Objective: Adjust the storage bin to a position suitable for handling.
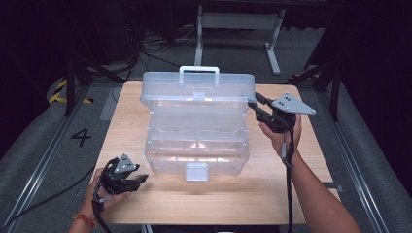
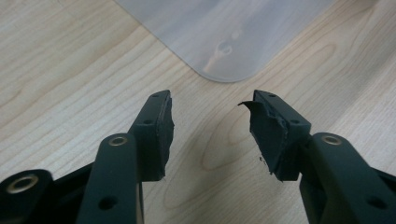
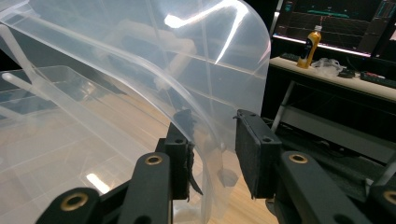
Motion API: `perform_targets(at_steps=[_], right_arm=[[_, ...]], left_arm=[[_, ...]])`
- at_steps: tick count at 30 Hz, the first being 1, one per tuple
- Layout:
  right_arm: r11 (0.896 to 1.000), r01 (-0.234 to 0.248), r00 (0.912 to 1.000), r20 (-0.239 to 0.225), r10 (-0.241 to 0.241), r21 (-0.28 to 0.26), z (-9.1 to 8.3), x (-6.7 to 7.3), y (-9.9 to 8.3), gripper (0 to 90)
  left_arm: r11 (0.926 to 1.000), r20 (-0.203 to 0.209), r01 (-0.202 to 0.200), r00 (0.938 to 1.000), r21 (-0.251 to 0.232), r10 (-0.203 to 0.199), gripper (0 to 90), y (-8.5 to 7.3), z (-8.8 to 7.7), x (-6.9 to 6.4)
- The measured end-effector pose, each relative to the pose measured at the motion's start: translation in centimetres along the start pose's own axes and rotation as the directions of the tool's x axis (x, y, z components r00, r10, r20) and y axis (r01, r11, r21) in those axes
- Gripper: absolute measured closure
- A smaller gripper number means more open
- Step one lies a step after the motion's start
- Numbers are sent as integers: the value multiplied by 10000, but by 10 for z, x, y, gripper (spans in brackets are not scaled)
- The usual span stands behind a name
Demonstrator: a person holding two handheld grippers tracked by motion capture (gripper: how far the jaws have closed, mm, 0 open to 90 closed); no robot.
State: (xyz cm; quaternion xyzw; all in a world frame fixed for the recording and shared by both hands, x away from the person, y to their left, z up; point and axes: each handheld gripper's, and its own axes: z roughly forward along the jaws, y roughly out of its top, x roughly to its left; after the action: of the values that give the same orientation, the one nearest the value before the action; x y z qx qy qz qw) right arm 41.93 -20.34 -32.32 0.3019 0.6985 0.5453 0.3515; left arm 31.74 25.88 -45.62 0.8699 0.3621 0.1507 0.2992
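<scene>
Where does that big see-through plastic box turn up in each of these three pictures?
High view: the clear box stands mid-table, lid raised at the back.
Left gripper view: one rounded corner at the top, beyond open jaws.
Right gripper view: its lid's edge curves between the jaws; whether they press it is unclear.
Shared landmark: the pale wooden table.

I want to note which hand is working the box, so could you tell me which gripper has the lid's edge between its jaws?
The right gripper: its jaws straddle the raised lid at the box's right corner. The left gripper is open over bare table.
</scene>
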Motion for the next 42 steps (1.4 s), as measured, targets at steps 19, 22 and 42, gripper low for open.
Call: perform_targets(at_steps=[19,22,42], right_arm=[[9999,-102,9986,520,100,37,10,-4,7,753],[9999,-136,9984,557,132,63,12,-6,9,761],[9997,-147,9972,735,132,208,29,-19,18,816]], left_arm=[[9990,395,415,9983,179,-421,344,-10,10,2],[9990,409,438,9982,60,-441,293,-14,9,4],[9969,383,423,9985,-666,-398,170,-22,14,9]])
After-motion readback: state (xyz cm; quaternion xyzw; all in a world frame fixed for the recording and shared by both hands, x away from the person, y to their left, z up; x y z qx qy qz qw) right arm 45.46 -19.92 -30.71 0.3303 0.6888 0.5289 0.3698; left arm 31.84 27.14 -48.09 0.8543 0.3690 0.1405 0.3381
